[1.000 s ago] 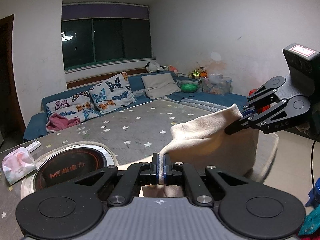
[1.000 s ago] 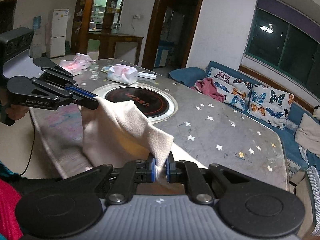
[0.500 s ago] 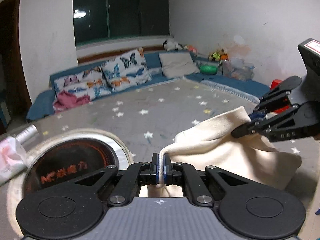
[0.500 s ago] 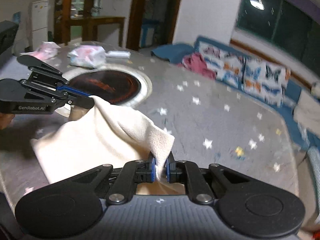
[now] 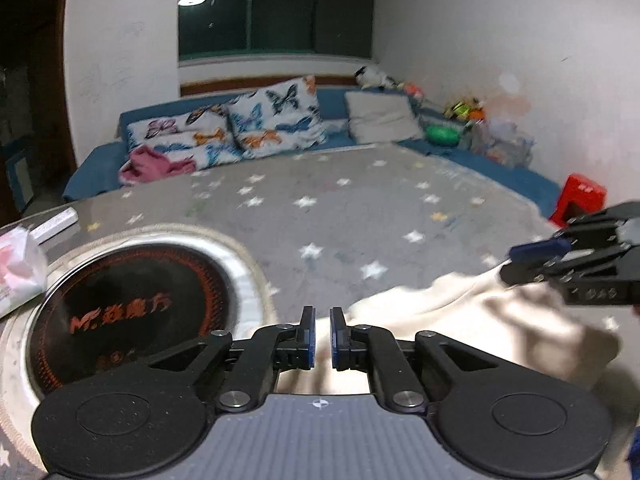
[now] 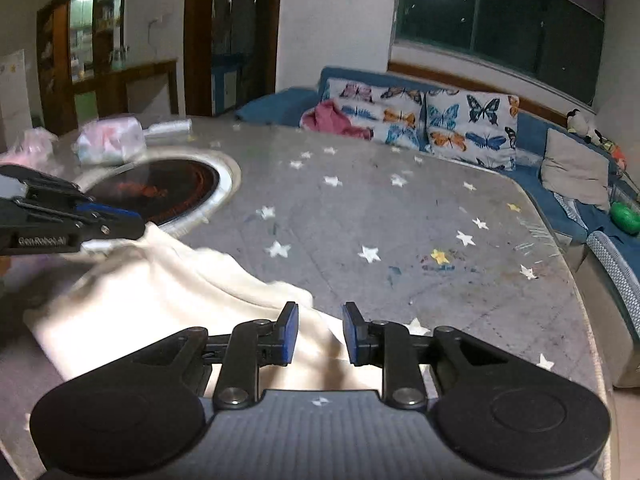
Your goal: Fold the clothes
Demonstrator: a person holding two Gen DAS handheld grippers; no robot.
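A cream cloth [image 6: 168, 304] lies bunched on the star-patterned counter [image 6: 400, 232] at six o'clock, both left tongs [image 5: 322, 334] and right tongs [image 6: 318, 332] spread and empty over it, so judging by this, a fold lies set down and smoothing or regripping comes next.

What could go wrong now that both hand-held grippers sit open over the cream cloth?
1. The cream cloth lies bunched and ridged, not flat, so the fold may set crooked unless smoothed.
2. Its edge next to the left hand-held gripper lies close to the round cooktop; a tug could drag it on.
3. The right hand-held gripper hovers low over the cloth and might snag it while pulling away.
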